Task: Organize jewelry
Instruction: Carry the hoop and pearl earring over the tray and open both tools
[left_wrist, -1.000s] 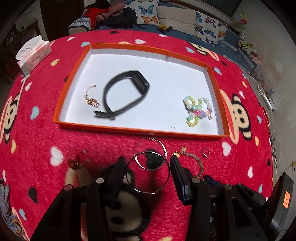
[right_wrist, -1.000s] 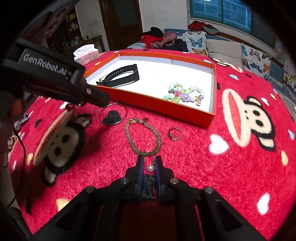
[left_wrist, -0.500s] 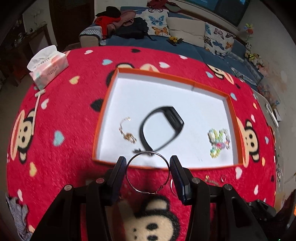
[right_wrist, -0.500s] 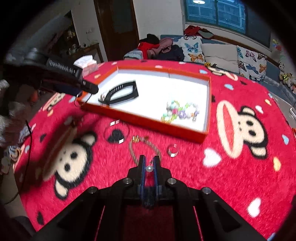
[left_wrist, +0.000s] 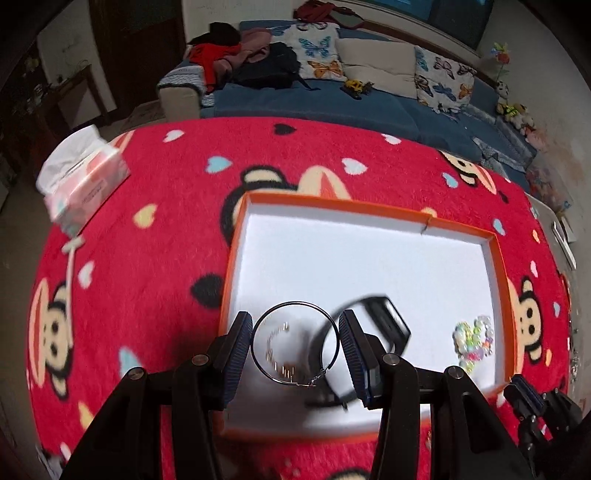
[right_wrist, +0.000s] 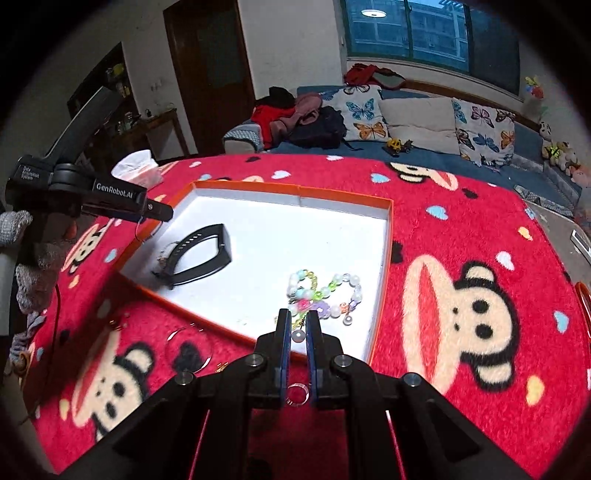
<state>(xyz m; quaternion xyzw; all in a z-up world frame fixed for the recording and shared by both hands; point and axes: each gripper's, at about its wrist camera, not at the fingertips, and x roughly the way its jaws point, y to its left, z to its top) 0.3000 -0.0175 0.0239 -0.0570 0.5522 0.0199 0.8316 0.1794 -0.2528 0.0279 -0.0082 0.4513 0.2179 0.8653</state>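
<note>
My left gripper (left_wrist: 294, 325) is shut on a thin metal hoop (left_wrist: 295, 303) and holds it over the near left part of the orange tray (left_wrist: 369, 210). On the tray's white floor lie a black wristband (left_wrist: 386, 325), a small gold chain (left_wrist: 275, 350) and a coloured bead bracelet (left_wrist: 474, 341). My right gripper (right_wrist: 298, 317) is shut on a small pearl bead (right_wrist: 298, 336), just in front of the tray's near rim (right_wrist: 221, 328) by the bead bracelet (right_wrist: 325, 295). The left gripper (right_wrist: 159, 212) shows above the tray's left corner.
A second hoop (right_wrist: 188, 347) and a small ring (right_wrist: 297, 392) lie on the red monkey-print cloth (right_wrist: 461, 229) before the tray. A tissue box (left_wrist: 83, 184) stands at the far left edge. A sofa with cushions (left_wrist: 369, 62) is behind the table.
My left gripper carried the hoop from the cloth forward over the tray's front rim. My right gripper lifted the pearl off the cloth and moved it toward the tray.
</note>
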